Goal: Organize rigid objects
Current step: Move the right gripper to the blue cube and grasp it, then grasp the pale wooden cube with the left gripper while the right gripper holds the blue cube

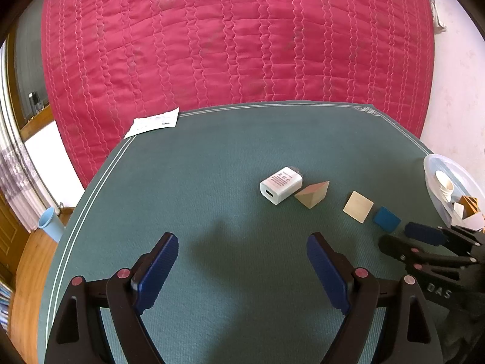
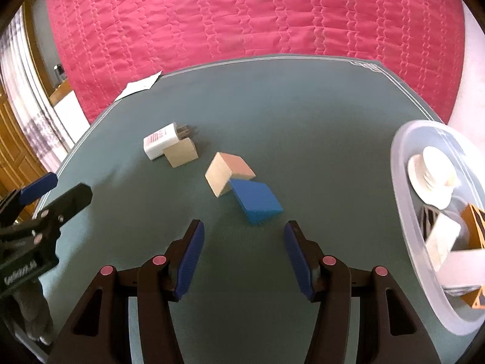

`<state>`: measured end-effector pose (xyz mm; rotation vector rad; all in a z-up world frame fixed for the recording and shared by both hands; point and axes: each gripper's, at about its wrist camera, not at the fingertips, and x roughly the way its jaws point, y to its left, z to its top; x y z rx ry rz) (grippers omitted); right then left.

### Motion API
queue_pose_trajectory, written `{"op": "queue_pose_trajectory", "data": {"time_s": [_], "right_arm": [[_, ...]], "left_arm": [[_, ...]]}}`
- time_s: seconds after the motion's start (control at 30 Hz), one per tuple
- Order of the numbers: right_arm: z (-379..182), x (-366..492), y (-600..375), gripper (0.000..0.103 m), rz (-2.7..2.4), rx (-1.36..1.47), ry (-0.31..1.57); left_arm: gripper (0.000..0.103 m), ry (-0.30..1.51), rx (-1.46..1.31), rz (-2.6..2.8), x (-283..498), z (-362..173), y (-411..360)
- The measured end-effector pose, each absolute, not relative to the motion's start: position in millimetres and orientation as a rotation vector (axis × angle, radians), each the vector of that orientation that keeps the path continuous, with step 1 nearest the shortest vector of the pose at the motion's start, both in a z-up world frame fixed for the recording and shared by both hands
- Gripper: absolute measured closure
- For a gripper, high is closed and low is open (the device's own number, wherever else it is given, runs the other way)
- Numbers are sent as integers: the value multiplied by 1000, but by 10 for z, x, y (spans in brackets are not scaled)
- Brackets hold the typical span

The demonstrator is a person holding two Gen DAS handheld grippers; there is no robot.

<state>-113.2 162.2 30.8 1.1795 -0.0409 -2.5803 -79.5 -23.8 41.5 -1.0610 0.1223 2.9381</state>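
On the green table mat (image 1: 212,157) lie a white USB charger (image 1: 281,185), a wooden wedge (image 1: 312,194), a pale wooden block (image 1: 358,206) and a blue block (image 1: 386,218), in a row running right. My left gripper (image 1: 242,242) stands open above bare mat, short of the charger. In the right wrist view the blue block (image 2: 256,201) lies just beyond my right gripper (image 2: 244,227), which is open with nothing between its fingers. The pale block (image 2: 227,173) touches the blue one. The wedge (image 2: 181,152) leans against the charger (image 2: 159,144).
A clear plastic tub (image 2: 403,182) at the table's right edge holds a white spool, an orange-and-black box and a wooden piece. A paper slip (image 1: 154,123) lies at the far left corner. A red quilt (image 1: 242,45) is behind the table, and a blue cup (image 1: 50,223) stands on the floor at the left.
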Motion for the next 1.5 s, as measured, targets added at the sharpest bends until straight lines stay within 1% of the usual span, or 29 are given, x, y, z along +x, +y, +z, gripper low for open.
{"op": "queue_pose_trajectory", "data": {"time_s": [0.13,0.3,0.47,0.8,1.07,1.2,1.5], "right_arm": [[308,-1269,1550,47,-2600,1183,-35],[305,-1403,1465,48,-2646,1181,19],[310,-1426,1511,62,-2646,1178,52],[319,-1187,1768,62,-2603,1164,46],[317,-907,1840,62,-2554,1142,94],[314,-829,1921,62,-2537,1139,87],[304,-631,2061,57,-2489,1126,101]], "left_arm": [[13,115,-1068,2940,-814,401,-245],[13,107,-1073,2939,-820,392,-259],[13,110,-1076,2937,-812,381,-251],[13,135,-1090,2935,-809,335,-214],[13,153,-1119,2908,-841,313,-147],[13,200,-1130,2901,-869,315,-49],[13,269,-1116,2889,-900,330,123]]}}
